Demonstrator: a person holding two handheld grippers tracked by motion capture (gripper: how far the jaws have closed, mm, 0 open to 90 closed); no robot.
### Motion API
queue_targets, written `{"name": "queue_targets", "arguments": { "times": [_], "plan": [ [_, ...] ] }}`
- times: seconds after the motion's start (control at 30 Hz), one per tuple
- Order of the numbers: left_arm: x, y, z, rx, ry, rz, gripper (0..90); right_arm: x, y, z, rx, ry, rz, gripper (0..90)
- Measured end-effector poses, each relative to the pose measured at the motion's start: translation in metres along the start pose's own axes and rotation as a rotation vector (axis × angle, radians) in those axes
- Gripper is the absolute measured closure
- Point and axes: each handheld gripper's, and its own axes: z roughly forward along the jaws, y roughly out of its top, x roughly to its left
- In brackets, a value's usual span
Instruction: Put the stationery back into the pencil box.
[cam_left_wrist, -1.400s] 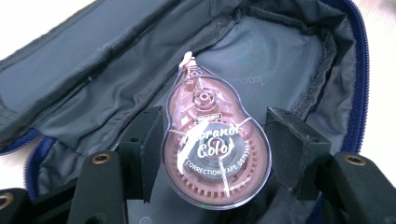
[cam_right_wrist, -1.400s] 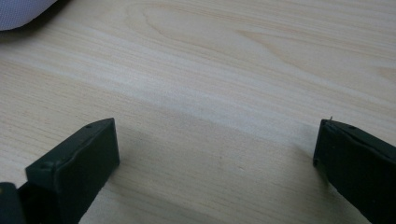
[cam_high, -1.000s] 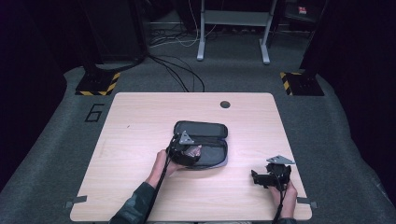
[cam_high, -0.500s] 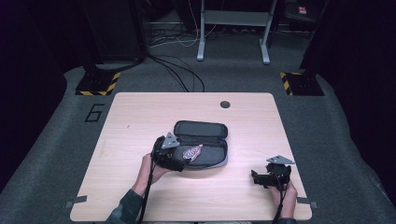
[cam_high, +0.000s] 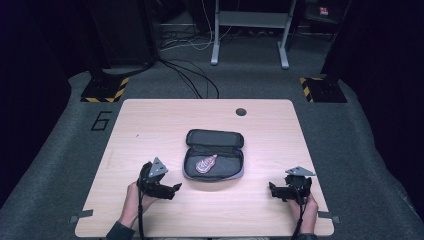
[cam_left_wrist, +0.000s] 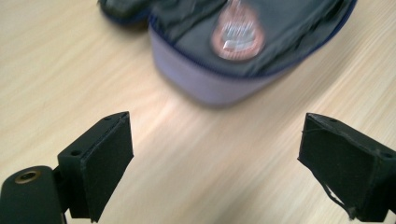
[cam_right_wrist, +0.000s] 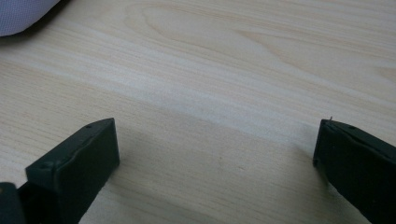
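Note:
An open dark zip case (cam_high: 215, 138) lies in the middle of the wooden table (cam_high: 150, 130), lid hinged away from me. Inside its lower half rests a small red and silver item (cam_high: 205, 163). My left gripper (cam_high: 175, 189) is held near the front left, apart from the case; its jaws have just been opening and nothing is between them. In the left gripper view the gripper (cam_left_wrist: 215, 154) points at the case's grey wall (cam_left_wrist: 219, 86), with the red item (cam_left_wrist: 238, 35) above it. My right gripper (cam_high: 272, 190) stands open over bare wood at the front right.
A round cable hole (cam_high: 241, 111) sits near the table's far edge. Beyond the table, black stands with yellow-striped bases (cam_high: 102, 92) and loose cables (cam_high: 190, 75) lie on the grey floor. A corner of the case (cam_right_wrist: 23, 14) shows in the right gripper view.
My left gripper has drawn back from the case toward the front left, leaving the red item inside the case. Its jaws stand wider. The right gripper has kept still.

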Motion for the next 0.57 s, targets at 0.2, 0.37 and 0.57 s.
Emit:
{"name": "queue_targets", "arguments": {
  "times": [0.2, 0.37, 0.57],
  "plan": [
    [0.011, -0.033, -0.001, 0.048, 0.029, -0.065, 7.8, 0.0, 0.0, 0.0, 0.0, 0.0, 0.0, 0.0],
    [0.019, -0.053, 0.001, 0.084, 0.068, -0.102, 5.9, 0.0, 0.0, 0.0, 0.0, -0.001, 0.001, 0.0],
    [0.022, -0.064, 0.002, 0.05, 0.081, -0.145, 3.9, 0.0, 0.0, 0.0, 0.0, -0.001, 0.001, 0.0]
  ]
}}
